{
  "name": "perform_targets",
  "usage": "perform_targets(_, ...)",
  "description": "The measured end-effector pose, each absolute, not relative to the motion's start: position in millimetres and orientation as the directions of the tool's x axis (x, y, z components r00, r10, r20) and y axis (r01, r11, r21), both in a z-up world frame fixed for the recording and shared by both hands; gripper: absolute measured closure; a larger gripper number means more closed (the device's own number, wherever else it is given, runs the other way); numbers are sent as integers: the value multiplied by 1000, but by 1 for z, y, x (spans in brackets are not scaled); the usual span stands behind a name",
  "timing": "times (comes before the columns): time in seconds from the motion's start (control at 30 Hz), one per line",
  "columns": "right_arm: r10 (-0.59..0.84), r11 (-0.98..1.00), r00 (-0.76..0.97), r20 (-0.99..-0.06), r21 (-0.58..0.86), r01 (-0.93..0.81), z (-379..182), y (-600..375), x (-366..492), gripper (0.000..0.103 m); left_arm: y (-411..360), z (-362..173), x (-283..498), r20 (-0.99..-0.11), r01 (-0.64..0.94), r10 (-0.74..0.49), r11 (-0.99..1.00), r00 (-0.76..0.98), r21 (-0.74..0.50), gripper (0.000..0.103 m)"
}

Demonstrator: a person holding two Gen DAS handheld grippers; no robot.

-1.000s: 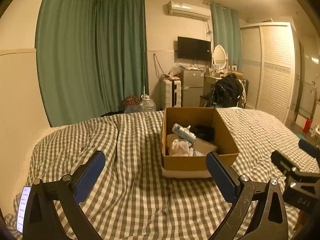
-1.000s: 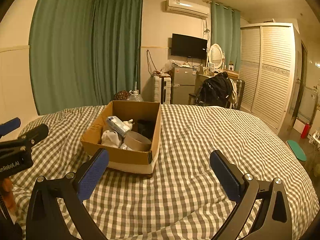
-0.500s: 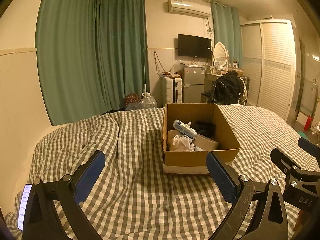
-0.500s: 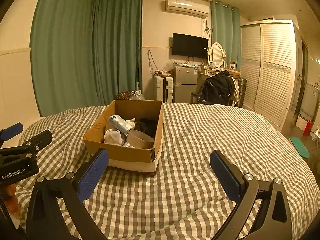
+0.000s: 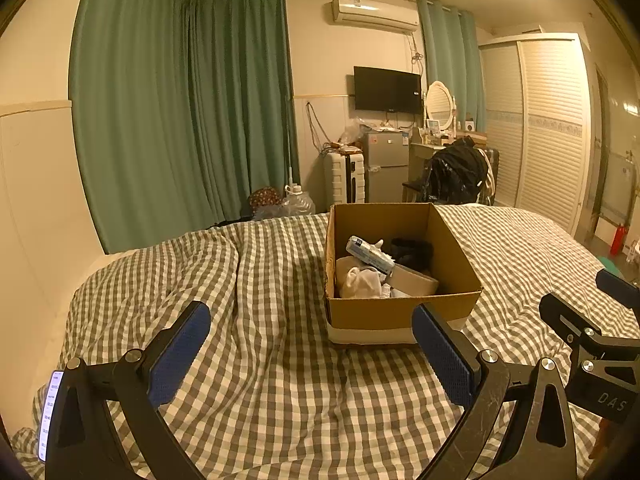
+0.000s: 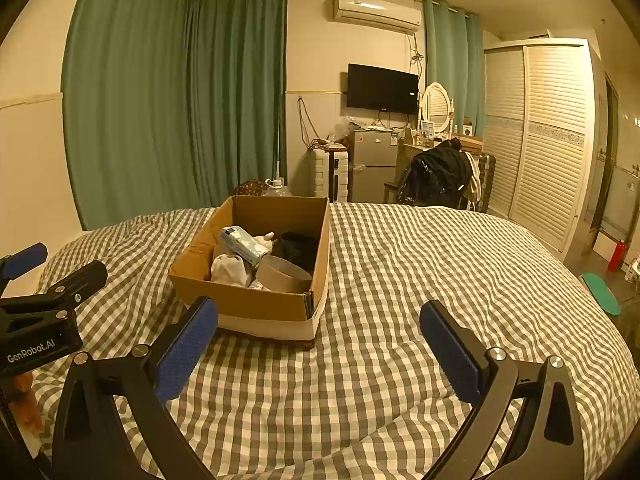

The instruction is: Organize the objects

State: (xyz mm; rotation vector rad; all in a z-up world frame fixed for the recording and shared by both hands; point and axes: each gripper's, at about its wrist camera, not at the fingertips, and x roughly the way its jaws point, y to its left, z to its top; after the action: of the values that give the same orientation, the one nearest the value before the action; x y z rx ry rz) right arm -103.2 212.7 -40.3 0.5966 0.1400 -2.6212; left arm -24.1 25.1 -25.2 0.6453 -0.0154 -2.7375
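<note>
An open cardboard box (image 5: pixel 404 314) stands on the checked bed cover; it also shows in the right wrist view (image 6: pixel 244 300). Inside lie a blue-white packet (image 5: pixel 370 255), white cloth (image 5: pixel 358 282), a tape roll (image 5: pixel 412 280) and a black item (image 5: pixel 412 252). My left gripper (image 5: pixel 312 340) is open and empty, just short of the box's near wall. My right gripper (image 6: pixel 320 338) is open and empty, in front of the box's near right corner. Each gripper shows at the edge of the other's view.
The checked bed cover (image 6: pixel 440 280) is rumpled to the left of the box (image 5: pixel 224 264). A lit phone (image 5: pixel 50 416) lies at the bed's near left edge. Beyond the bed stand green curtains, a suitcase (image 5: pixel 346 178), a small fridge and a chair with a black bag (image 5: pixel 456 176).
Both grippers have risen slightly and drawn a little closer to the box, which sits lower in both views. Both stay open and empty.
</note>
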Motion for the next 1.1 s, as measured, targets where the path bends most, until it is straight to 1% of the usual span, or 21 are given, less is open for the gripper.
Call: perform_targets(1.1, -402, -894, -802, -442, -3, 449, -45, 209, -103, 2, 30, -22, -24, -428, 316, -328, -943, -842, 102, 0)
